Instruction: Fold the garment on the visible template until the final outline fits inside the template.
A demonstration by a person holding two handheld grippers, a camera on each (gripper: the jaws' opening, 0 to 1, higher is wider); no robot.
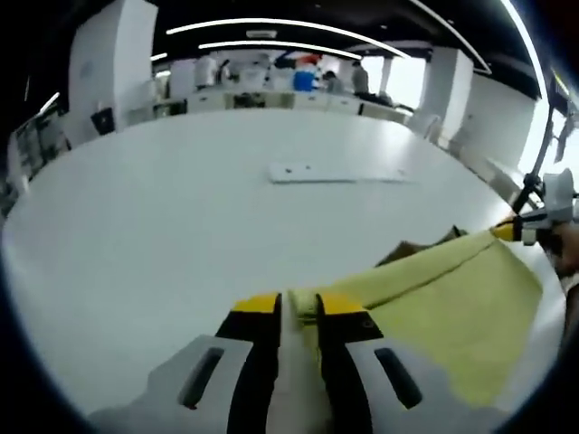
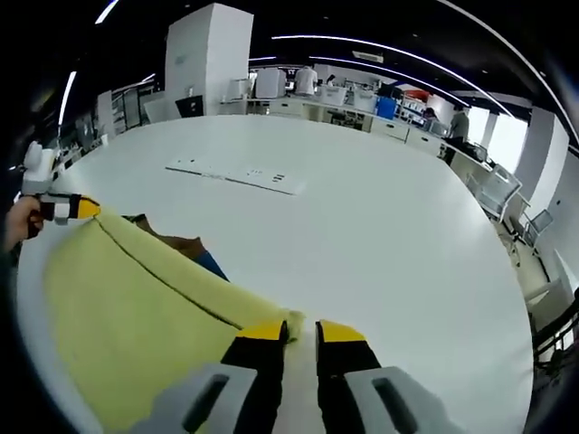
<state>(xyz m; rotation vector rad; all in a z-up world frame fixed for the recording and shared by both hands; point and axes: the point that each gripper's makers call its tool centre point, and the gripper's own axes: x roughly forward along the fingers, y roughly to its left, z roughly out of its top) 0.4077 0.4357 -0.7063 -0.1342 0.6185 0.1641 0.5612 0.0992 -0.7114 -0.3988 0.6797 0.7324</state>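
1. In the left gripper view, the left gripper [image 1: 298, 312] has its yellow-tipped jaws drawn close, pinching a corner of the yellow garment [image 1: 452, 312] between them.
2. From that corner the garment stretches away to the right in a taut folded edge, up to the right gripper [image 1: 529, 226], which pinches the far corner at the frame's right side; a hand [image 1: 568, 249] holds it.
3. In the right gripper view, the right gripper [image 2: 301, 333] also has its jaws nearly together, nipping the garment's [image 2: 136, 316] near corner.
4. From there the yellow cloth spreads to the left, its upper edge running to the left gripper [image 2: 68, 208], held by a hand [image 2: 20, 221] at the left side.
5. A brown patch [image 2: 176, 242] and a blue patch [image 2: 210, 264] show just beyond that edge; I cannot tell what they are.
6. The garment hangs between the two grippers over the near edge of the white round table [image 2: 380, 235].
7. Farther across the table lies a flat white strip [image 2: 237, 174], well apart from the cloth.
8. Beyond the table stand desks [image 2: 353, 113] and a white pillar [image 2: 206, 59].
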